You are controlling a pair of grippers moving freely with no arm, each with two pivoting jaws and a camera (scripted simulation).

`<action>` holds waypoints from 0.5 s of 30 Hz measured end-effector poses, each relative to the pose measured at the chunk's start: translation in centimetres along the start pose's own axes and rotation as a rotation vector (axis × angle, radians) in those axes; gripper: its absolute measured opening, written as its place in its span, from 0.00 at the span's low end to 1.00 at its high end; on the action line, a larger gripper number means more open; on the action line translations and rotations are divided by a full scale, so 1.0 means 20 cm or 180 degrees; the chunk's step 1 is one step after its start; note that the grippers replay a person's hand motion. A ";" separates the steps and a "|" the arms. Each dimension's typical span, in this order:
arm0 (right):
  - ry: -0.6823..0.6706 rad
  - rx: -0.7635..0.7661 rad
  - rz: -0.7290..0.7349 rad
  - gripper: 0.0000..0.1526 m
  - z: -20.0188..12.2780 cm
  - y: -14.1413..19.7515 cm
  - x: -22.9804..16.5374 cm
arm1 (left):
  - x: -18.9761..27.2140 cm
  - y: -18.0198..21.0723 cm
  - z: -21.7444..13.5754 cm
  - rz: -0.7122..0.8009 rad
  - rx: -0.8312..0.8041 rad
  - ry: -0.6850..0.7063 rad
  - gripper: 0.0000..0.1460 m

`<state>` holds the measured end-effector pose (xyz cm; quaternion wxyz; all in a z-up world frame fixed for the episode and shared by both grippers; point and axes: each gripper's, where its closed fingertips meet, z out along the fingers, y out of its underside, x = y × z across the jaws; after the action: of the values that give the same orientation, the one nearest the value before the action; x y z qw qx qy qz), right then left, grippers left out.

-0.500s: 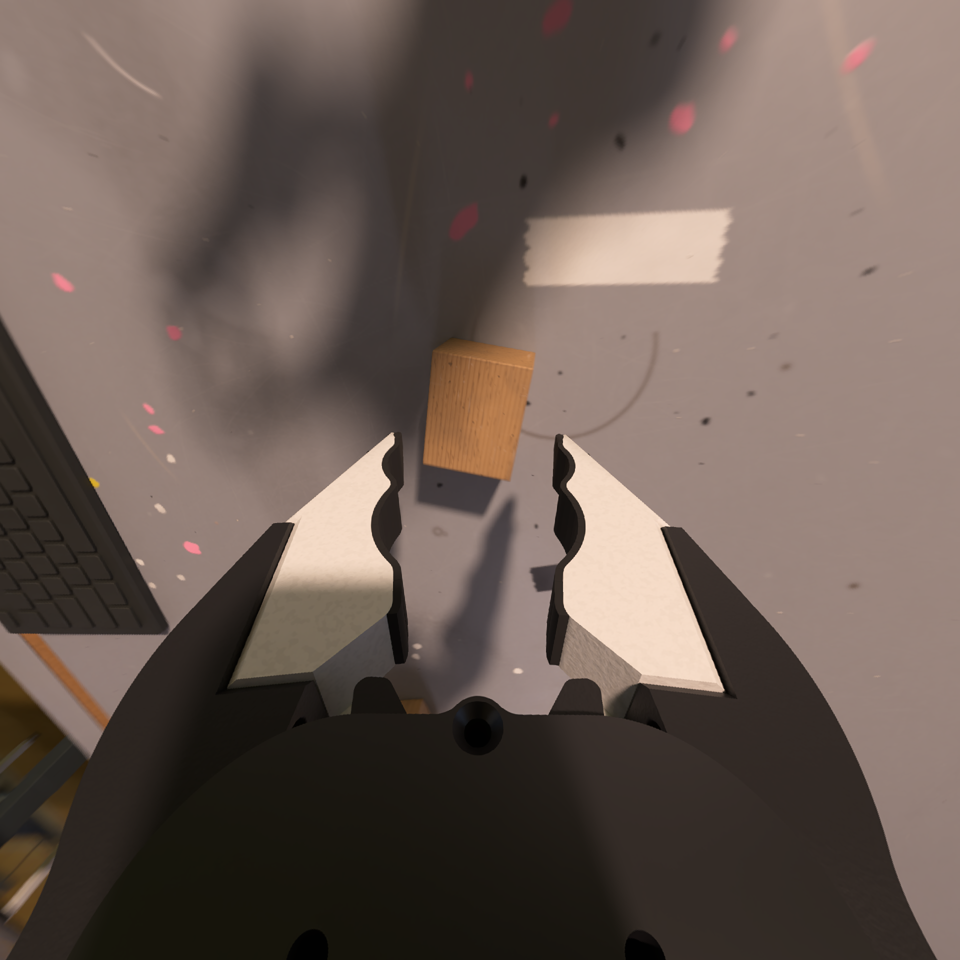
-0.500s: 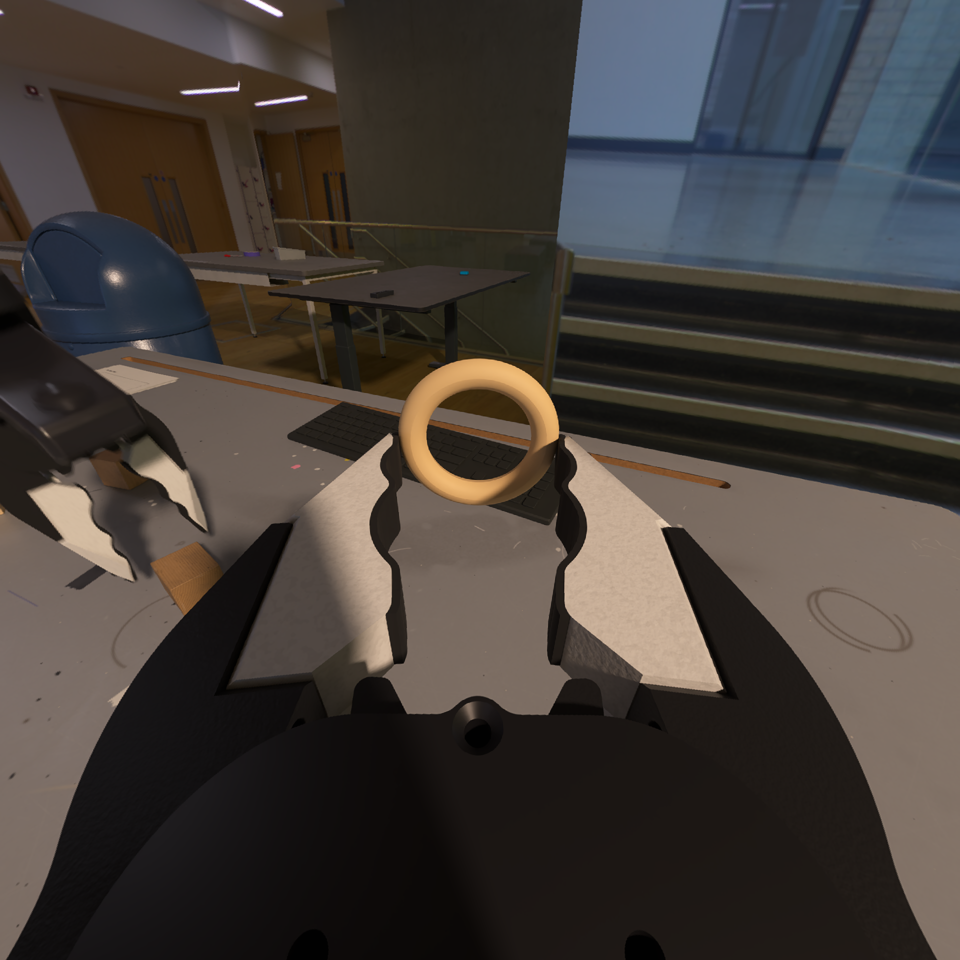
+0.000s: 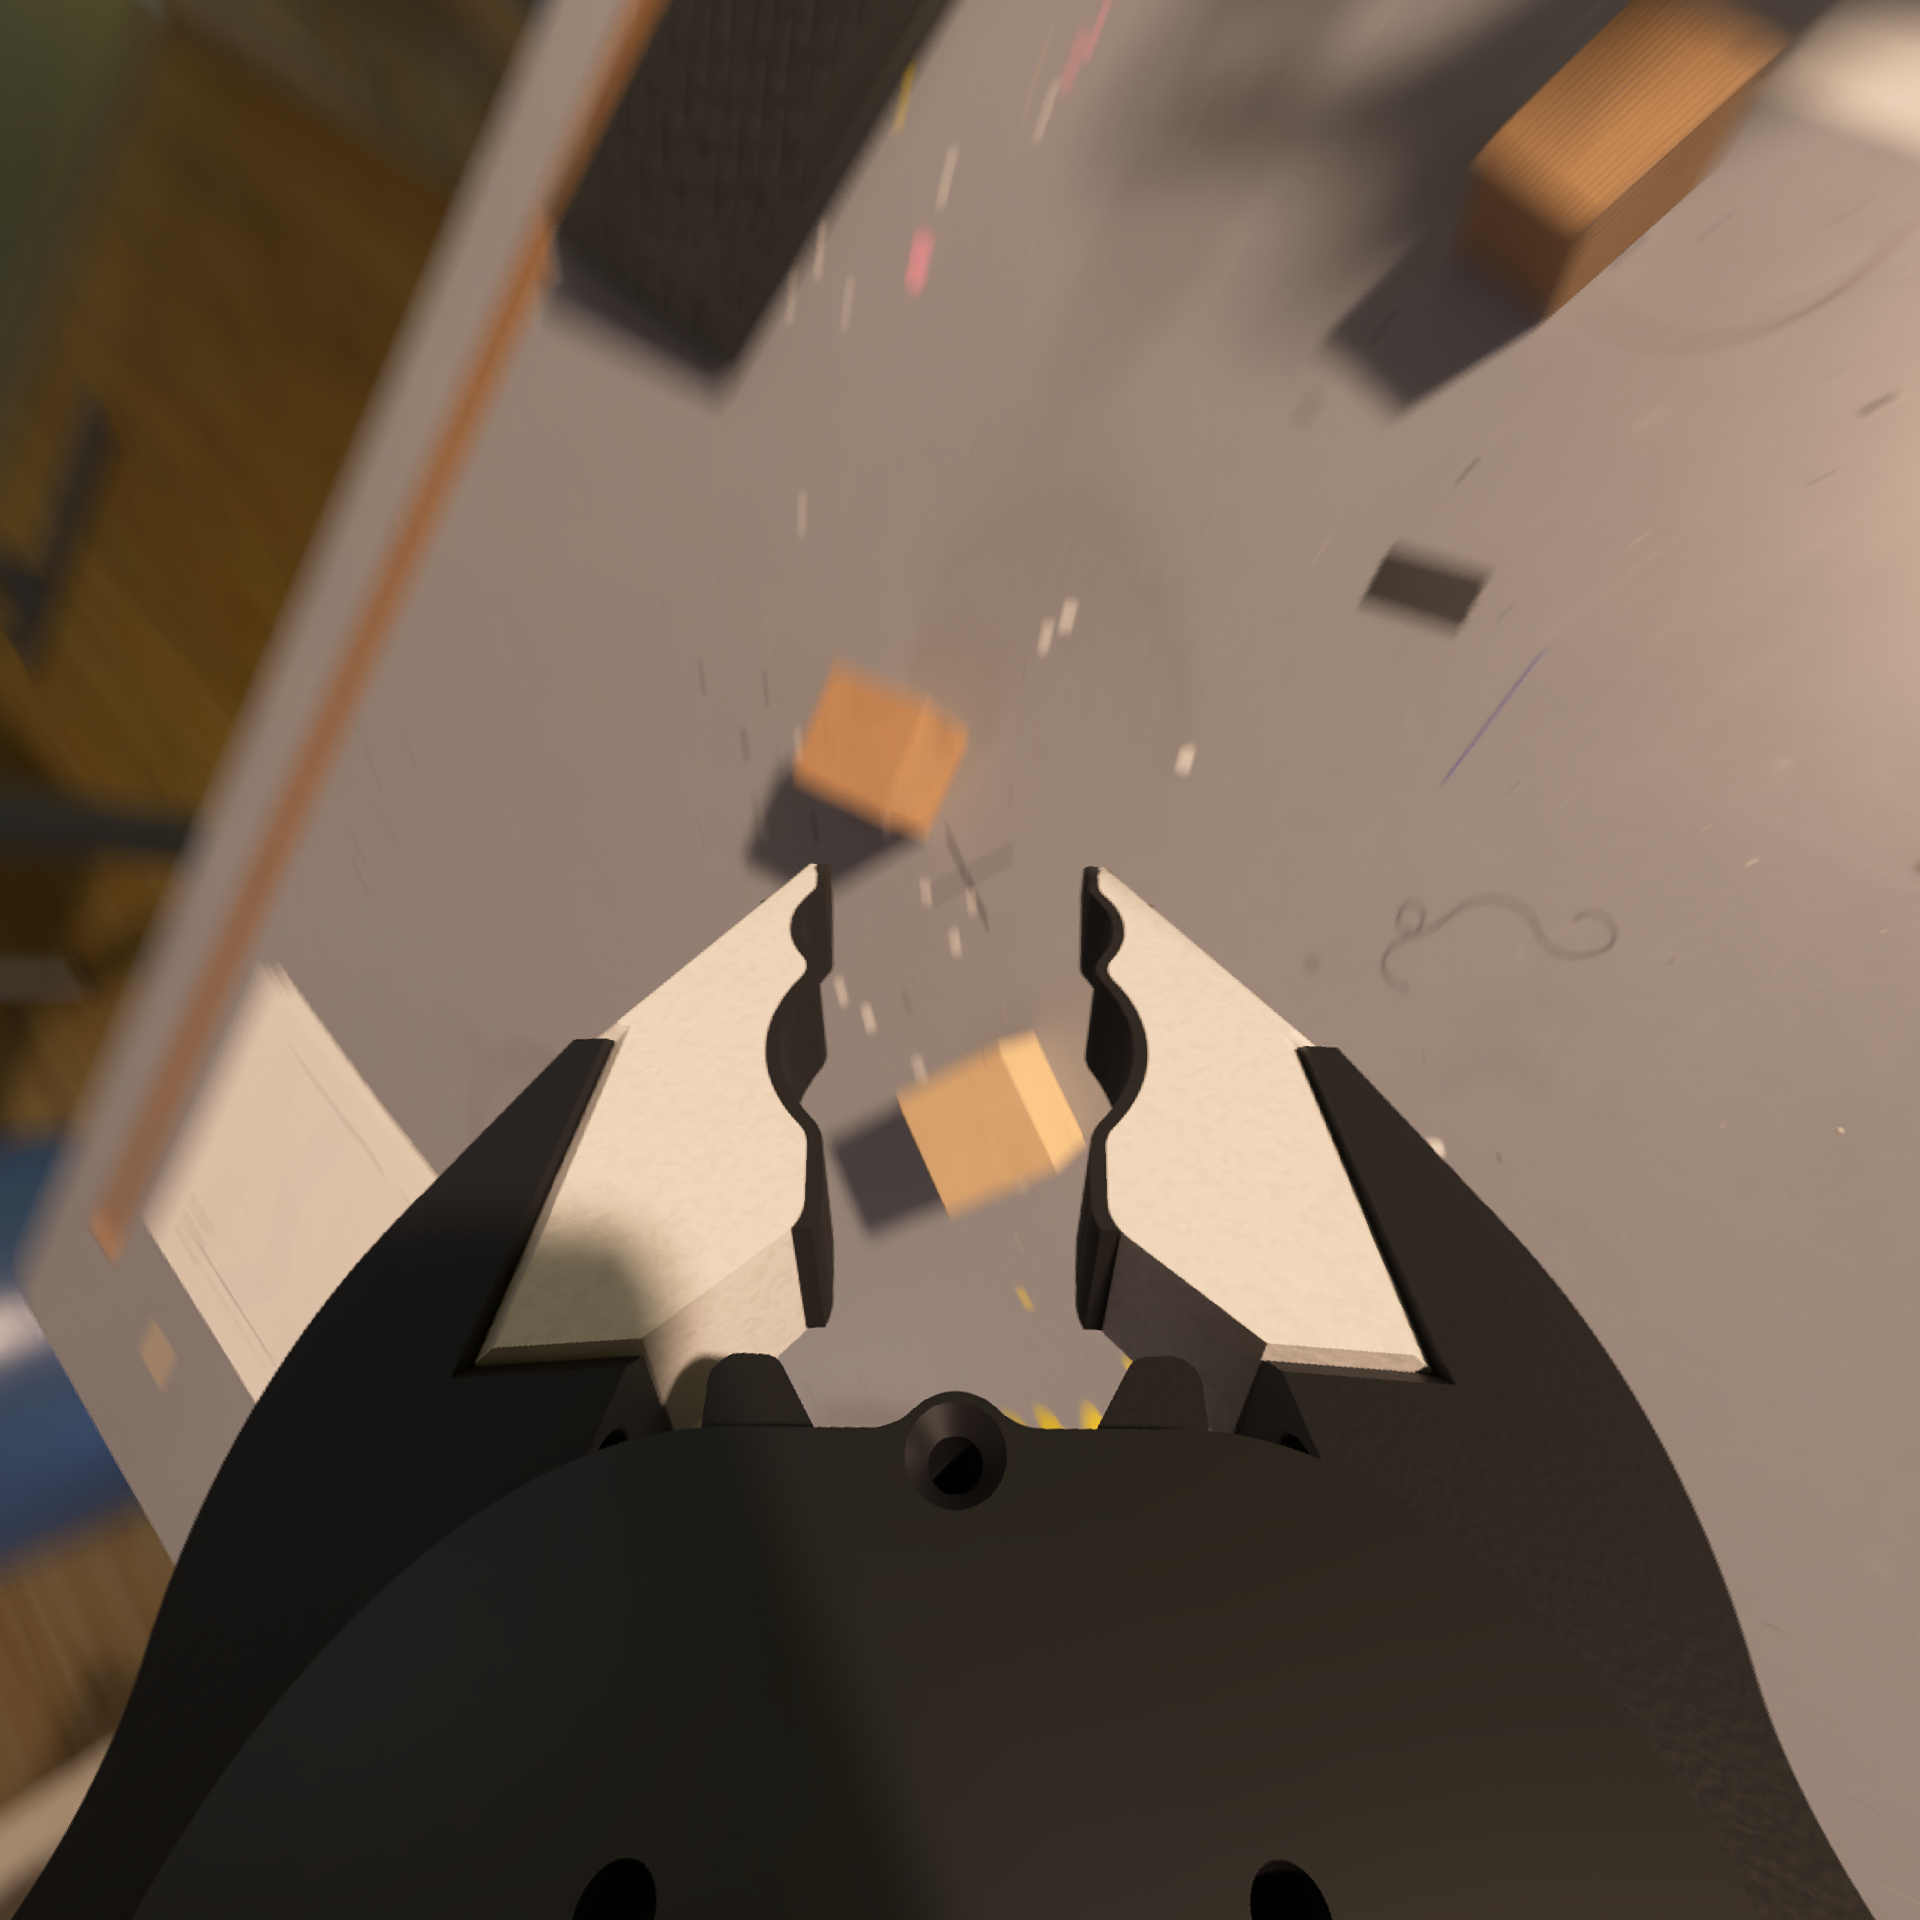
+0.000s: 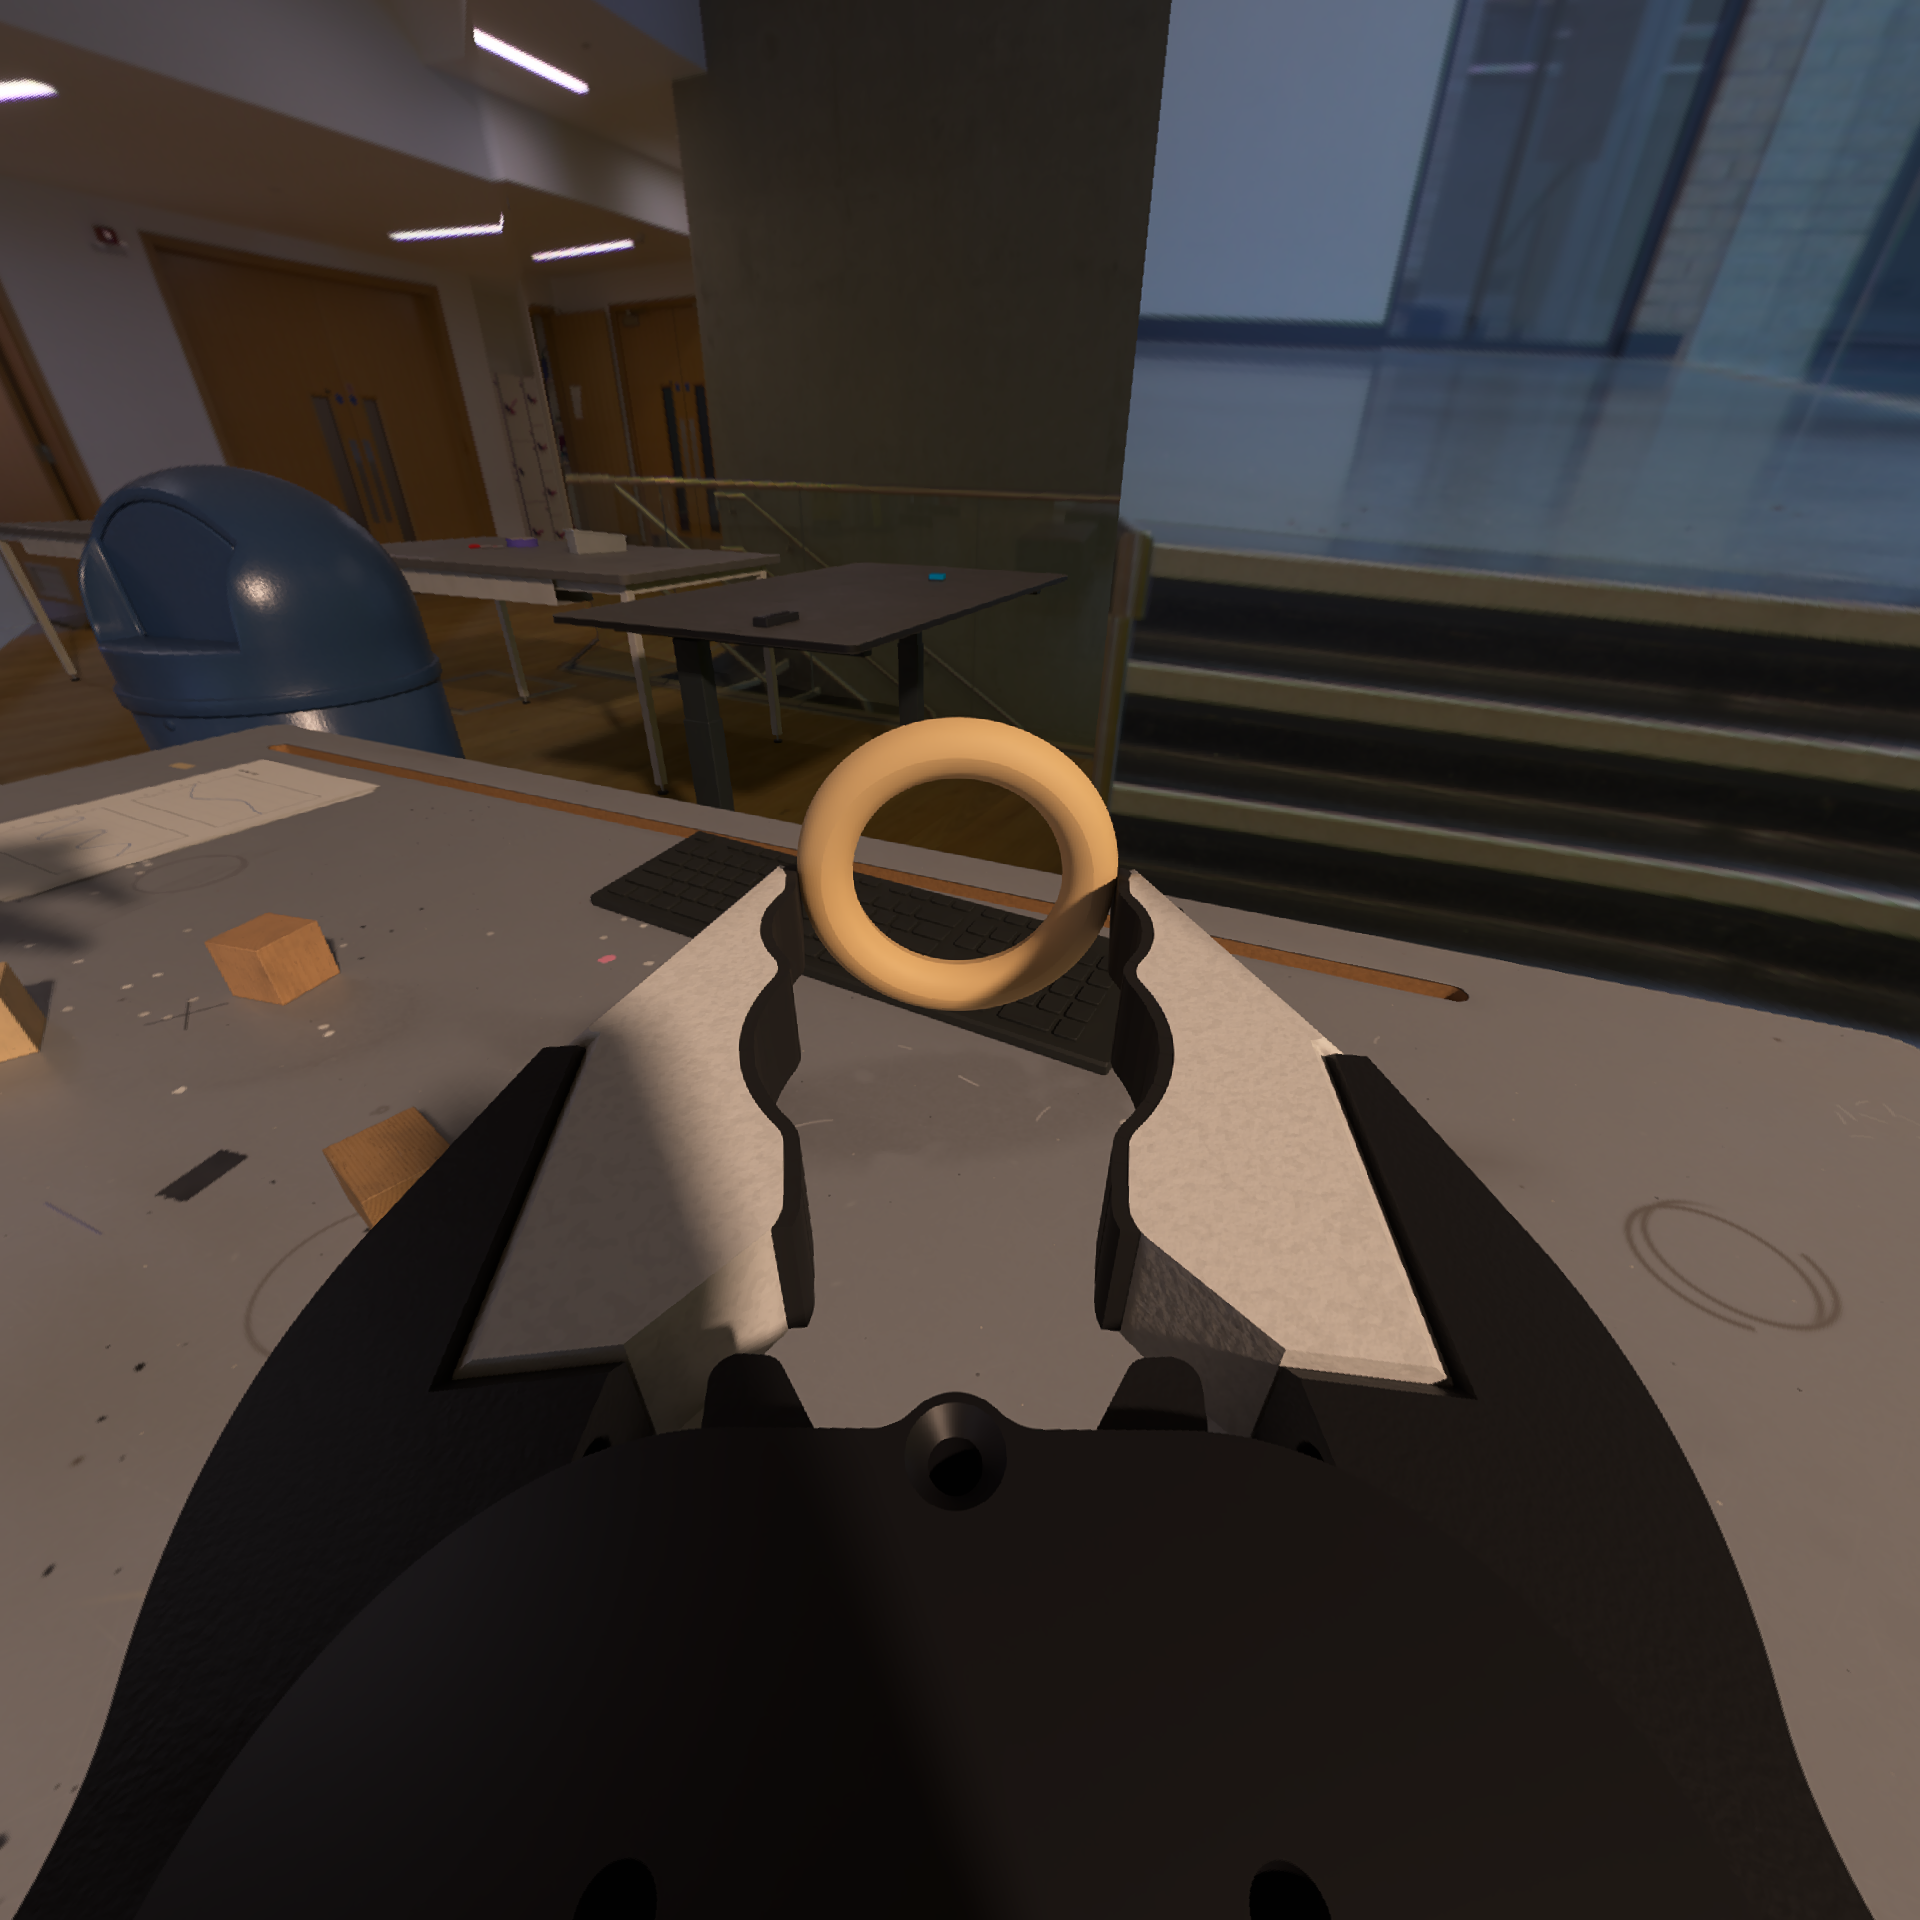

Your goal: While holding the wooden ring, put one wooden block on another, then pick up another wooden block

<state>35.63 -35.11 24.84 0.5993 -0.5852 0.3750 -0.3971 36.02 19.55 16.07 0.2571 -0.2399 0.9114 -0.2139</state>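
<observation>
Desk [image 4: 1558,1091] grey, speckled; keyboard [image 4: 935,935] at far edge. Right gripper [image 4: 956,894] clamps wooden ring [image 4: 831,883]; left gripper [image 3: 956,883] spread, empty, above three scattered wooden blocks [image 3: 883,748].

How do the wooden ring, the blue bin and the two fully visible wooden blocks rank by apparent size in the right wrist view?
1. Blue bin, largest, though it stands farther away.
2. Wooden ring, enlarged by nearness to the camera, held in the right gripper.
3. Far block and near block: they look alike, and the near one is partly hidden, so unranked.
</observation>
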 end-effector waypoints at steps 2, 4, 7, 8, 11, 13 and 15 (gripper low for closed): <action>-0.0002 -0.0035 -0.0019 0.39 0.01 0.01 -0.01 | -0.03 0.22 0.07 -0.0514 -0.0579 -0.0086 0.40; -0.0014 -0.0070 -0.0036 0.39 0.01 0.02 -0.02 | -0.04 0.36 0.14 -0.0745 -0.0856 -0.0261 0.41; -0.0016 -0.0129 -0.0073 0.39 0.02 0.03 -0.03 | -0.02 0.45 0.21 -0.0952 -0.0857 -0.0378 0.39; -0.0012 -0.0145 -0.0084 0.39 0.02 0.04 -0.03 | 0.00 0.48 0.23 -0.1063 -0.0921 -0.0325 0.40; -0.0025 -0.0172 -0.0083 0.39 0.03 0.05 -0.03 | 0.01 0.57 0.28 -0.1248 -0.1182 -0.0264 0.42; -0.0042 -0.0182 -0.0071 0.39 0.03 0.06 -0.03 | -0.02 0.62 0.30 -0.1295 -0.1307 -0.0362 0.42; -0.0041 -0.0202 -0.0074 0.39 0.03 0.06 -0.03 | 0.01 0.66 0.32 -0.1400 -0.1435 -0.0227 0.42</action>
<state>36.00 -34.30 23.59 0.5783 -0.6108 0.3767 -0.3881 35.24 28.24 4.24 0.1767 -0.4895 0.8525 -0.0484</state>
